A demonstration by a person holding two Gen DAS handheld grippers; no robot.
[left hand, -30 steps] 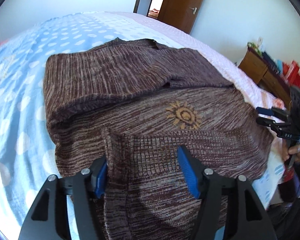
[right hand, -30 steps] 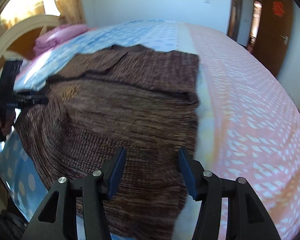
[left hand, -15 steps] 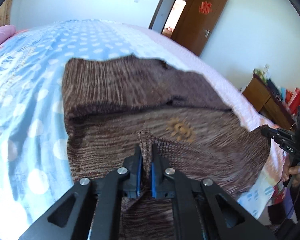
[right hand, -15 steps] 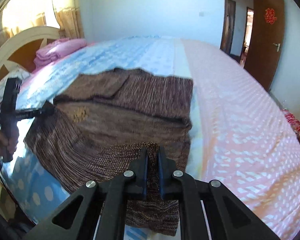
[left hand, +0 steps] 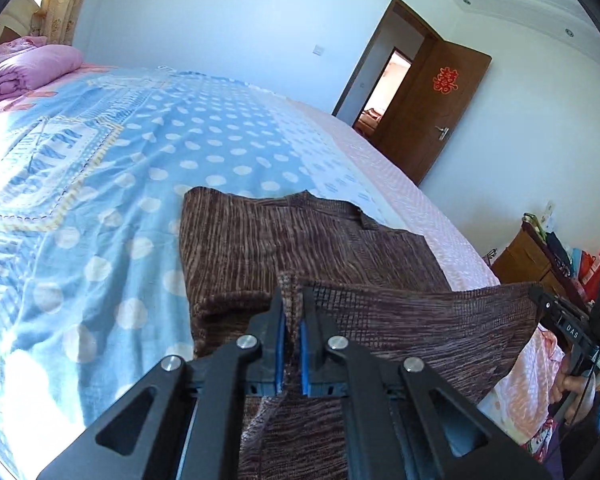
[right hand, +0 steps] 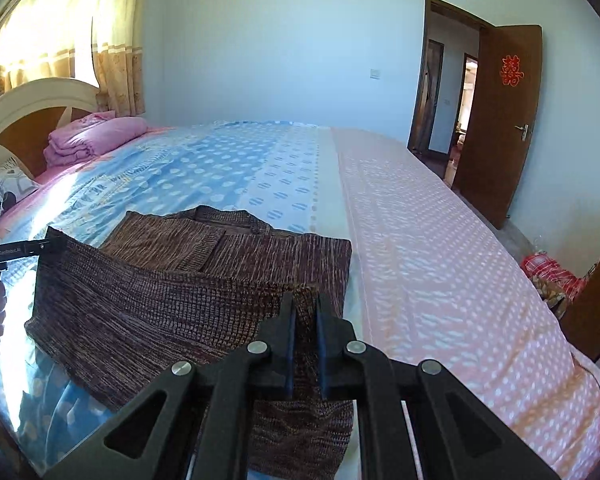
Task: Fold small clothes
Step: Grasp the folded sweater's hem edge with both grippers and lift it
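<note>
A brown knitted sweater (left hand: pixel 300 240) lies on the bed, its sleeves folded in across the chest. My left gripper (left hand: pixel 291 300) is shut on the left corner of its ribbed hem, raised off the bed. My right gripper (right hand: pixel 303 304) is shut on the right hem corner of the sweater (right hand: pixel 228 264). The hem hangs taut between the two corners. In the left wrist view the right gripper (left hand: pixel 538 294) shows at the far end of the lifted hem. In the right wrist view the left gripper (right hand: pixel 56 245) shows at the other end.
The bed (right hand: pixel 420 240) has a blue dotted sheet on the left and a pink one on the right. A folded pink quilt (right hand: pixel 92 140) lies by the headboard. An open wooden door (right hand: pixel 496 120) stands beyond the bed. A wooden cabinet (left hand: pixel 528 256) with clutter stands right.
Both grippers closed from open onto the sweater's hem corners, then rose, lifting the hem off the bed. Both views tilted up to show more of the room.
</note>
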